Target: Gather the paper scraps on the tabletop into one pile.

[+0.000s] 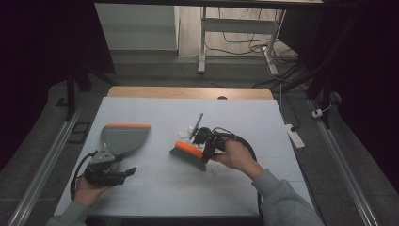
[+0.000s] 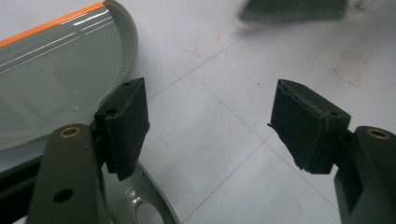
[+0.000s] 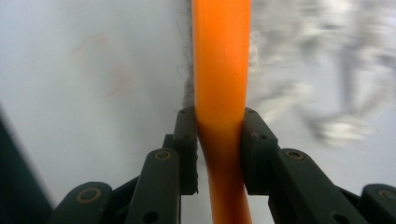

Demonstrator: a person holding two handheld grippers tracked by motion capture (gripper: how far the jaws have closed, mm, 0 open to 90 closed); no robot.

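A grey dustpan (image 1: 124, 136) with an orange lip lies on the white table's left half. In the left gripper view the dustpan (image 2: 51, 79) is at the left, and its rear end passes under the left jaw. My left gripper (image 1: 126, 172) (image 2: 210, 121) is open just behind the pan, with nothing between the jaws. A hand brush (image 1: 188, 152) with an orange back and grey bristles rests bristles-down at mid table. My right gripper (image 1: 207, 148) (image 3: 219, 135) is shut on the orange back of the brush (image 3: 219, 65).
Small white scraps (image 1: 186, 131) (image 3: 336, 126) lie on the table just beyond the brush. The white table top (image 1: 155, 188) ends at a wooden strip at the back. A power strip (image 1: 295, 134) and cables lie on the floor to the right.
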